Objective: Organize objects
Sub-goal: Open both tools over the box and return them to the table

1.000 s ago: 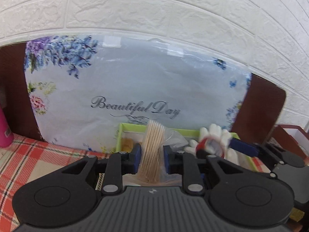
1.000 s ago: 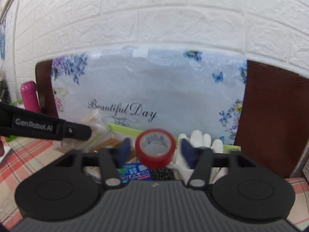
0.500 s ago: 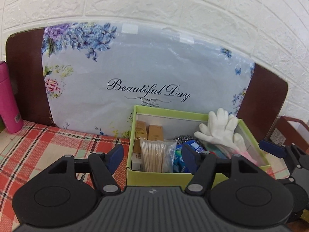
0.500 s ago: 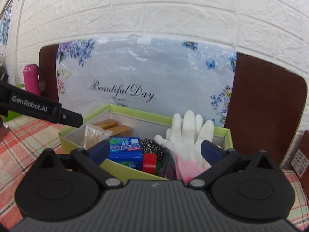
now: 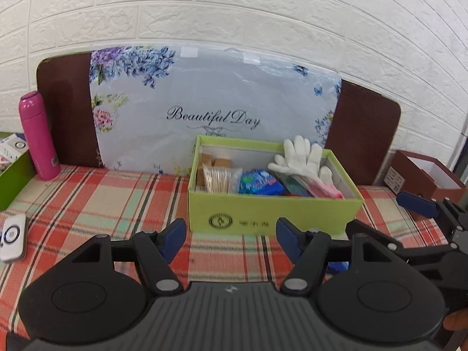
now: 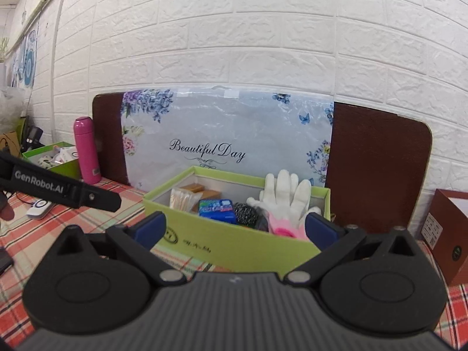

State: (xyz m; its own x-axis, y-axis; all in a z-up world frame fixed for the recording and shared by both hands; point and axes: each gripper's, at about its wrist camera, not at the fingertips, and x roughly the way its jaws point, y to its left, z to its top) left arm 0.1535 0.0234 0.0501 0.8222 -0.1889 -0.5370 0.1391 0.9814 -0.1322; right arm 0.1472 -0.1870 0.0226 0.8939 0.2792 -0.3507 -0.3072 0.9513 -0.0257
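Your left tongs (image 5: 231, 238) spread apart and empty, your right tongs (image 6: 238, 226) likewise, both short of the green box (image 5: 272, 210) on the plaid surface (image 5: 117, 204), toothpick bag (image 5: 218, 179) and white glove (image 5: 301, 158) inside.

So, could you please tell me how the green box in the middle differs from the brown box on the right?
The green box is lime, wide and low, and packed with items such as white gloves and a toothpick bag. The brown box is dark reddish-brown, looks smaller, and shows only a bare white lining. Both are open-topped and sit on the plaid tablecloth.
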